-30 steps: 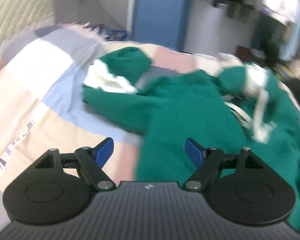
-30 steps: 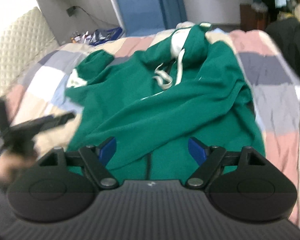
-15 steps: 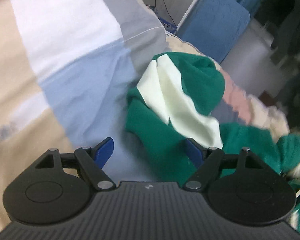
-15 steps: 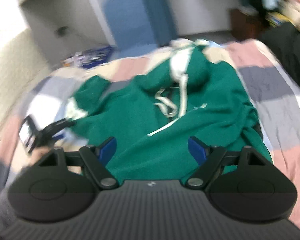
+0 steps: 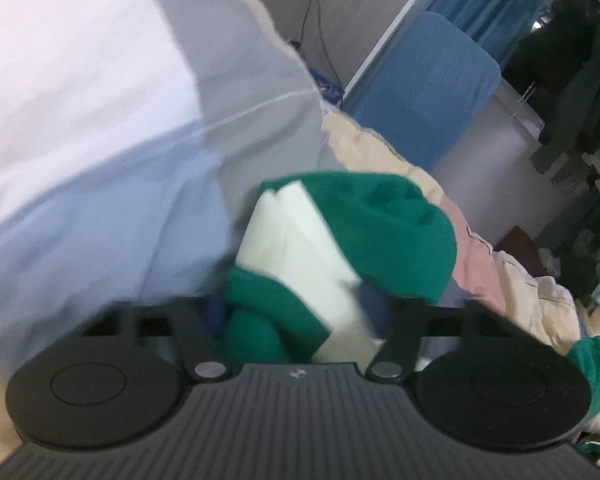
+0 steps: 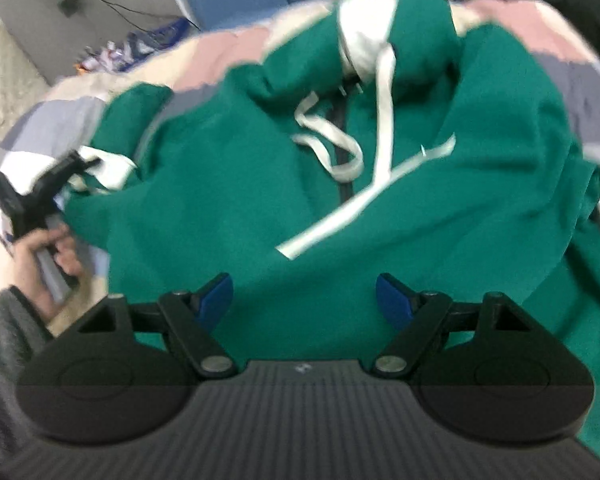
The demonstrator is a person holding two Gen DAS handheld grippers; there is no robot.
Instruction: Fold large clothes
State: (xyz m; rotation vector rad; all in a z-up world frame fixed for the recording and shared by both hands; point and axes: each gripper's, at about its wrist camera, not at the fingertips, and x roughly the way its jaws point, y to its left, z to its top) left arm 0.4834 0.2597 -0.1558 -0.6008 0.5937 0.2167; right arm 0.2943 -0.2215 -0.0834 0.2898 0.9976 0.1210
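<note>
Item: green zip hoodie with cream lining, drawstrings and trim, lying spread and rumpled across a patchwork quilt on a bed, filling the centre of the right wrist view. Hood bunched at the top of that frame; one sleeve reached out to the left edge.

Progress: judged to be at the very start. No fold was visible in the body; the front lay creased, zip partly open, drawstrings loose. The sleeve, the body and the hood were all left to fold.

Left gripper: at the sleeve cuff, lower centre of the left wrist view. Its jaws had just been closing, with the green and cream cloth between them and both blue pads against it; a grip on the cuff, though the frame was blurred. In the right wrist view the same tool appeared at the far left, carried by a hand in a grey sleeve.

Right gripper: jaws wide, nothing between them, poised over the lower hem of the hoodie and not seen to touch it.

Containers: none in view. A blue upright padded panel stood beyond the bed, upper right of the left wrist view; hanging clothes at far right, too dim to list.
</note>
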